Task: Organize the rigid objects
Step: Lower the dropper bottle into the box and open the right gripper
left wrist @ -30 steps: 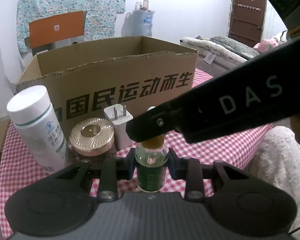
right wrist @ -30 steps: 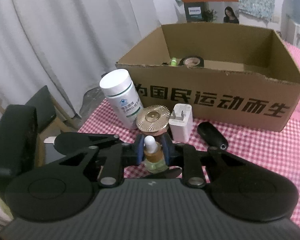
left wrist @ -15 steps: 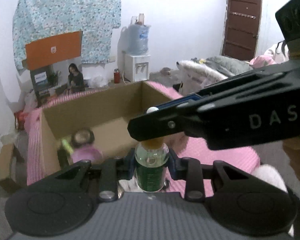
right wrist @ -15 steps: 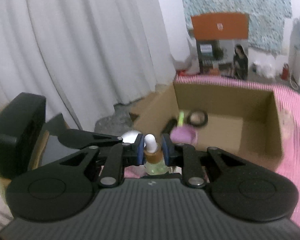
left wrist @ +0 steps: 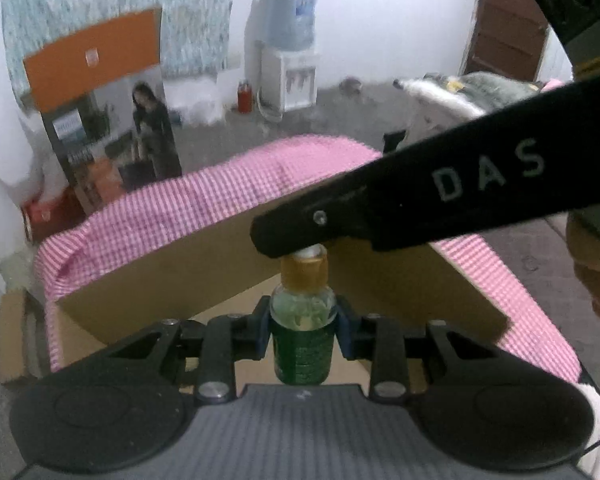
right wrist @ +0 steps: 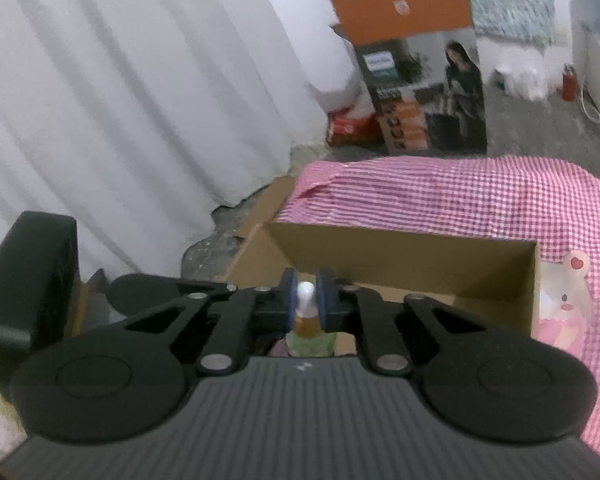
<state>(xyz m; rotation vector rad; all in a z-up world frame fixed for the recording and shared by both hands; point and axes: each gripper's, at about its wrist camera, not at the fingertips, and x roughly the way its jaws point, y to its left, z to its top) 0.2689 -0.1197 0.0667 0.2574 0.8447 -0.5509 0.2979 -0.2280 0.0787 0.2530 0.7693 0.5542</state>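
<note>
Cardboard box [left wrist: 220,280] on pink-checked counter [left wrist: 204,200], directly below. Left gripper [left wrist: 303,320] clamps dropper bottle [left wrist: 302,340] body; right gripper [right wrist: 305,296] pinches its white tip.

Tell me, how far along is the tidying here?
Mid-step, I'd say. In hand: the small bottle, gripped at its body by the left gripper and at its white dropper top by the right gripper, is above the open cardboard box. Already done: can't tell, the box's contents are hidden here. Left: setting the bottle inside and letting go.
</note>
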